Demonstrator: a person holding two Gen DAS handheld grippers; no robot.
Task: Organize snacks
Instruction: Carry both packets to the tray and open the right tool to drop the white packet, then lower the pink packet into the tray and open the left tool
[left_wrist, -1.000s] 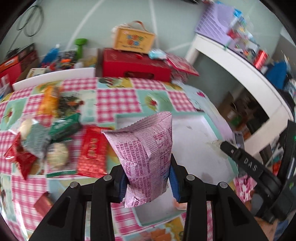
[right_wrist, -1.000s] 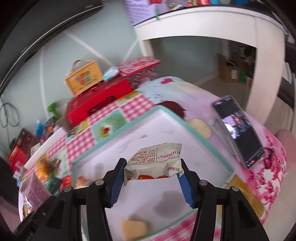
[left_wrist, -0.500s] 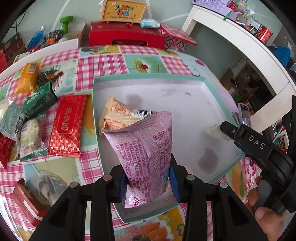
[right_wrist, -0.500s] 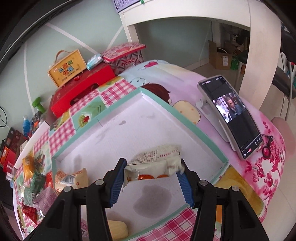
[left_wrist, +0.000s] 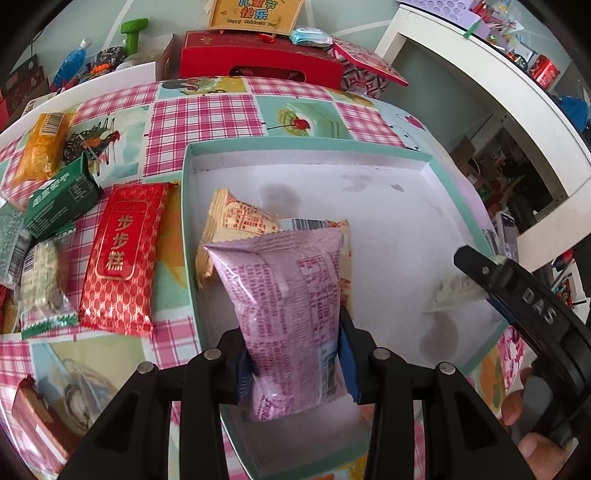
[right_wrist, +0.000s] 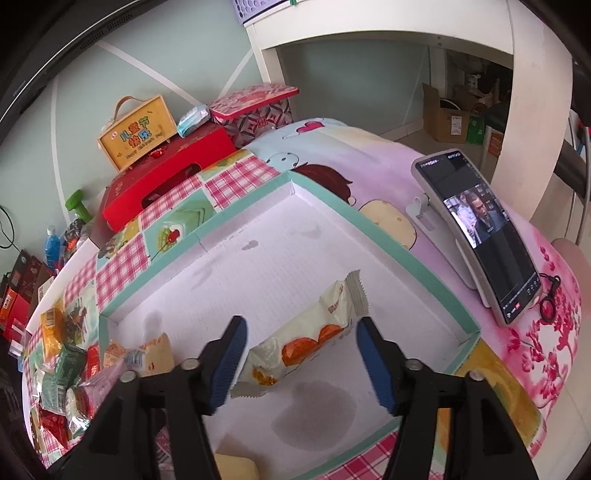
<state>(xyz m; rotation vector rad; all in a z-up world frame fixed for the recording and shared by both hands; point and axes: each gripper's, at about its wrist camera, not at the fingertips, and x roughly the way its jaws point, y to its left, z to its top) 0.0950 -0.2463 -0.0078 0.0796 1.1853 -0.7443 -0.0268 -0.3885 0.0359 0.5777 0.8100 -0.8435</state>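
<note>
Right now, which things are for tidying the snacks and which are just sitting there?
For the job: purple packet in left gripper; cream packet below open right gripper; box lid; red packet.
Lying about: phone, dumbbell.

The right gripper (right_wrist: 301, 363) hangs over a shallow white tray (right_wrist: 384, 236) with a green rim, its blue-padded jaws spread wide. Between the pads, touching neither, a cream snack packet (right_wrist: 314, 332) with orange pictures lies flat on the tray floor. An orange-and-cream packet (right_wrist: 147, 350) rests in the tray's left corner. More snacks (right_wrist: 59, 354) crowd the checked tablecloth (right_wrist: 110, 277) left of the tray. A phone (right_wrist: 484, 236) on a stand sits right of the tray, screen lit. Behind, a yellow box (right_wrist: 138, 134) stands on a red box (right_wrist: 166, 177)
</note>
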